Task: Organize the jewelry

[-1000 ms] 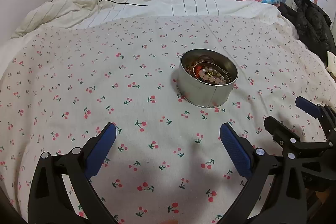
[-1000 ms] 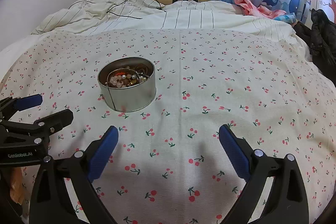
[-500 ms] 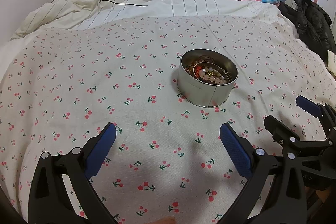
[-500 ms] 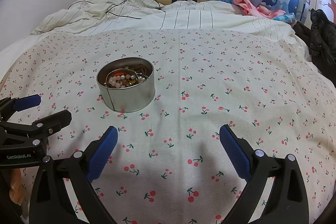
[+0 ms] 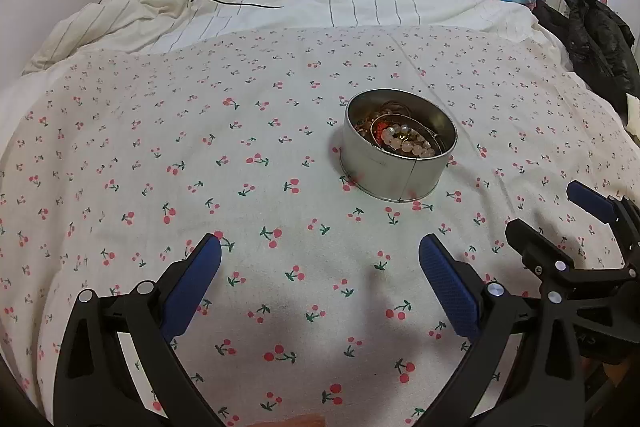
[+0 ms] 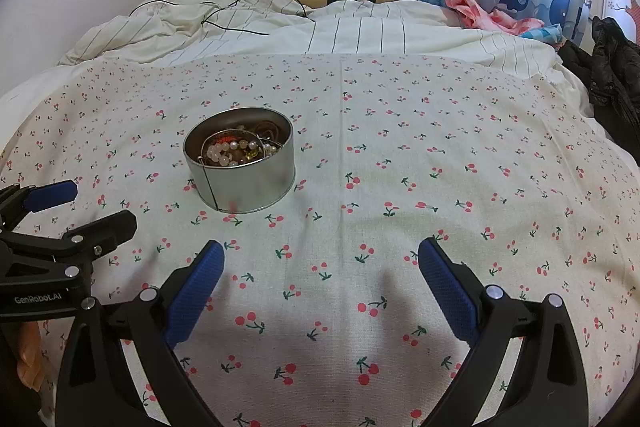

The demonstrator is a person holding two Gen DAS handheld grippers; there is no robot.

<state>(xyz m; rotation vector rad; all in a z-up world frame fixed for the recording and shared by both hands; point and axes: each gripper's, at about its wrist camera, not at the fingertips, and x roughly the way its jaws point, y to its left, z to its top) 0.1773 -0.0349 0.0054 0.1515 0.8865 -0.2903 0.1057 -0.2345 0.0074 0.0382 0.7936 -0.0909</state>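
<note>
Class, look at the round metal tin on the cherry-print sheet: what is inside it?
The tin holds a tangle of jewelry: a pale bead bracelet on top, red beads and thin wire bangles. Anything beneath that pile, and the tin's bottom, is covered and cannot be seen.

a round, shallow silver metal tin (image 5: 394, 167) stands upright and lidless on the cherry-print bed cover (image 5: 160, 155), a thin dark seam line running down its side wall. inside lies a tangled heap of jewelry (image 5: 396, 137): a strand of pale pink-white beads (image 6: 226, 151) on top, a red piece, gold-coloured bits and thin wire hoops, all resting below the rim.
</note>
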